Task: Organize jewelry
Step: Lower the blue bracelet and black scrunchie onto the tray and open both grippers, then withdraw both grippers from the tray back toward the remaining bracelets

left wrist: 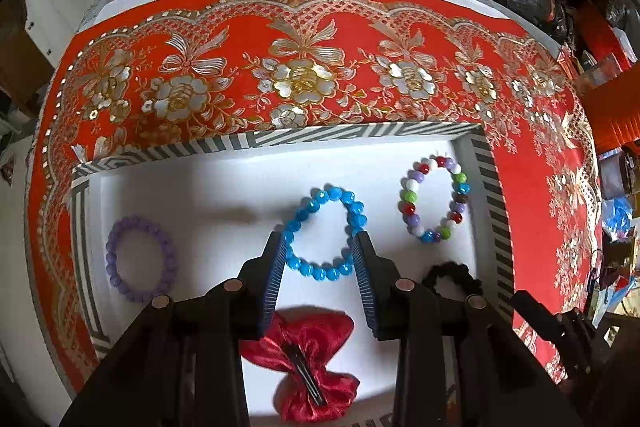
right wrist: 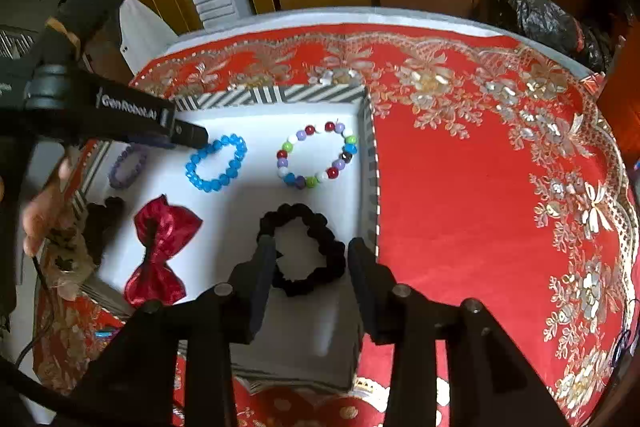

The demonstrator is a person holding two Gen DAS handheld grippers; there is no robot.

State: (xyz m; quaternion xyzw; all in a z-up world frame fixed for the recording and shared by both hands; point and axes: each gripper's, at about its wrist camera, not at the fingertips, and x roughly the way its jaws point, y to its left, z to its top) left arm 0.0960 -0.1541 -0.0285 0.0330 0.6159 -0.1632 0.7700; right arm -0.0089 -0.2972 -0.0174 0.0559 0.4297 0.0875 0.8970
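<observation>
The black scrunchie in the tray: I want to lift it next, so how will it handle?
The black scrunchie looks like gathered fabric, so probably soft, floppy and light. Its lumpy outline suggests it will squash between the right gripper fingers rather than slip. Lying flat on the white tray, it seems unlikely to roll.

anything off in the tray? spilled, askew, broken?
Nothing stands out. Blue bracelet, multicolour bracelet, purple bracelet, black scrunchie and red bow all lie flat and apart inside the striped tray, none hanging over its rim.
</observation>
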